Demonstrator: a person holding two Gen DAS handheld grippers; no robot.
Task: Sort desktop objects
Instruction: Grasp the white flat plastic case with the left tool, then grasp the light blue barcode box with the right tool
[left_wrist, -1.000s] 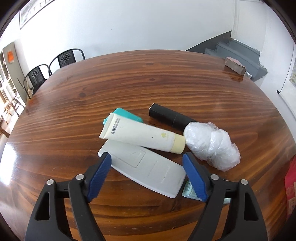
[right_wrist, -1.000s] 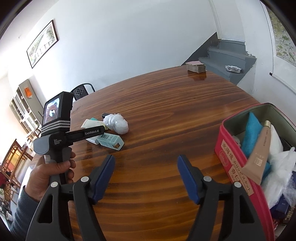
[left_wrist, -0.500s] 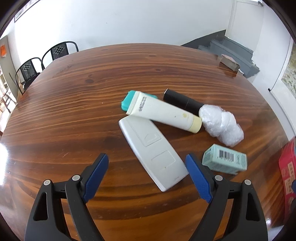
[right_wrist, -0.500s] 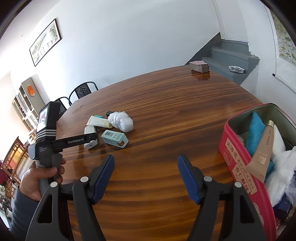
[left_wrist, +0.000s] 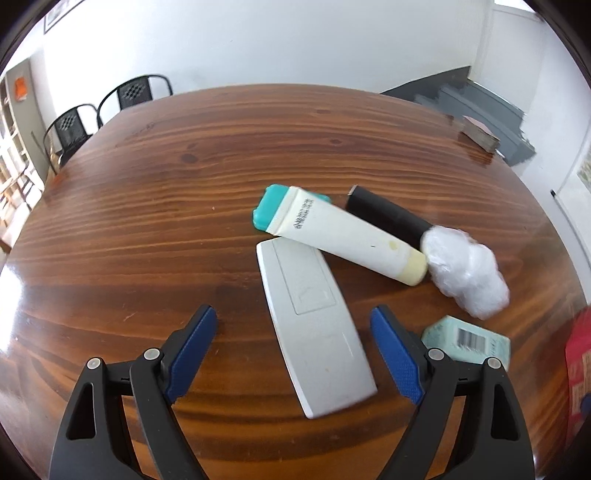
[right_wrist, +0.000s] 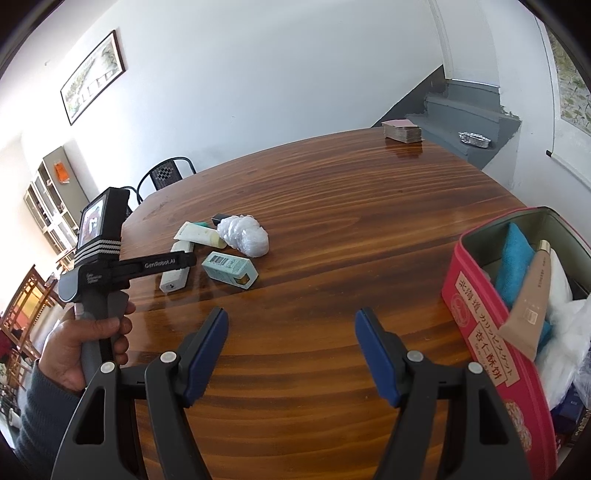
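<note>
My left gripper (left_wrist: 291, 339) is released, jaws wide, with the near end of the white remote (left_wrist: 314, 328) lying on the wooden table (left_wrist: 147, 229) between them. My right gripper (right_wrist: 291, 350) is released over bare wood. The red tin (right_wrist: 487, 325) sits to its right.

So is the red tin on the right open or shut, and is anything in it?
Open. The red tin has no lid on; a tan tube, blue cloth and white plastic show inside.
</note>
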